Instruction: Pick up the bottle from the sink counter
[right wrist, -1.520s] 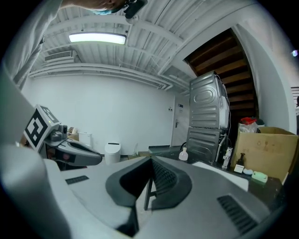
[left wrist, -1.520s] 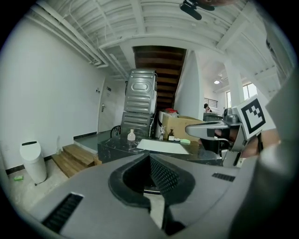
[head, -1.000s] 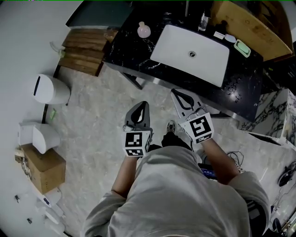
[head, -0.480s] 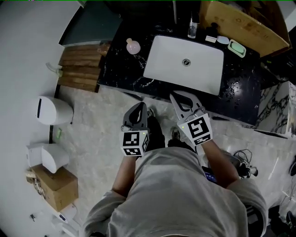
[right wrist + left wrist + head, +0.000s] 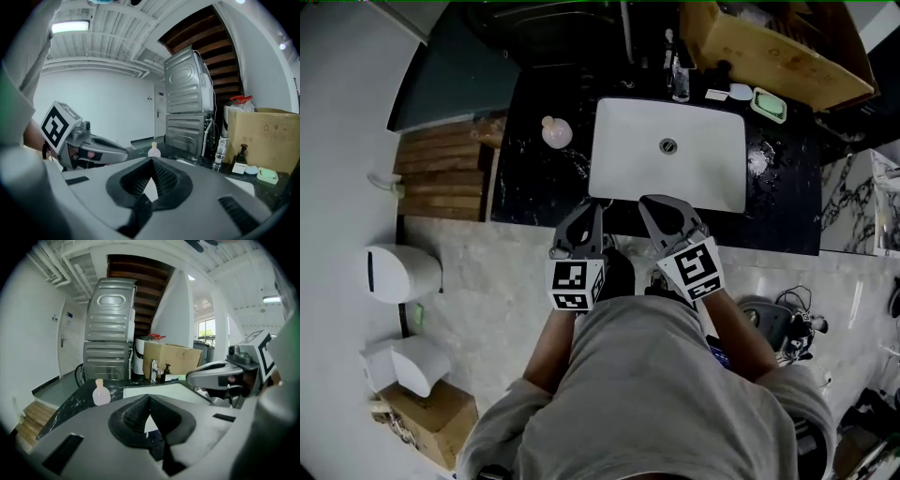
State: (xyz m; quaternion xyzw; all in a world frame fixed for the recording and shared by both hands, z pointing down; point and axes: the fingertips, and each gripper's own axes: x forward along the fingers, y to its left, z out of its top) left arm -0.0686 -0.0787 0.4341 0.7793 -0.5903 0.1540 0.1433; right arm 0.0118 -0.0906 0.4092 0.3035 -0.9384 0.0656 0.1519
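A small round pink bottle (image 5: 556, 132) with a pale cap stands on the black marble counter (image 5: 534, 183), left of the white sink (image 5: 609, 178). It also shows in the left gripper view as the bottle (image 5: 101, 393) and in the right gripper view as the bottle (image 5: 153, 151). A clear bottle (image 5: 680, 80) stands by the faucet behind the sink. My left gripper (image 5: 591, 208) and right gripper (image 5: 652, 202) hover side by side at the counter's front edge, both shut and holding nothing. The left gripper (image 5: 149, 397) and the right gripper (image 5: 152, 161) show their pads closed together.
A green soap dish (image 5: 768, 104) and small items sit at the sink's back right, beside a cardboard box (image 5: 778, 52). Wooden steps (image 5: 441, 169) lie left of the counter. A white bin (image 5: 401, 274) and another box (image 5: 431, 422) stand on the floor at the left.
The person has stepped toward the counter, so the sink and the pink bottle now lie closer. Both grippers have reached the counter's front edge, still shut.
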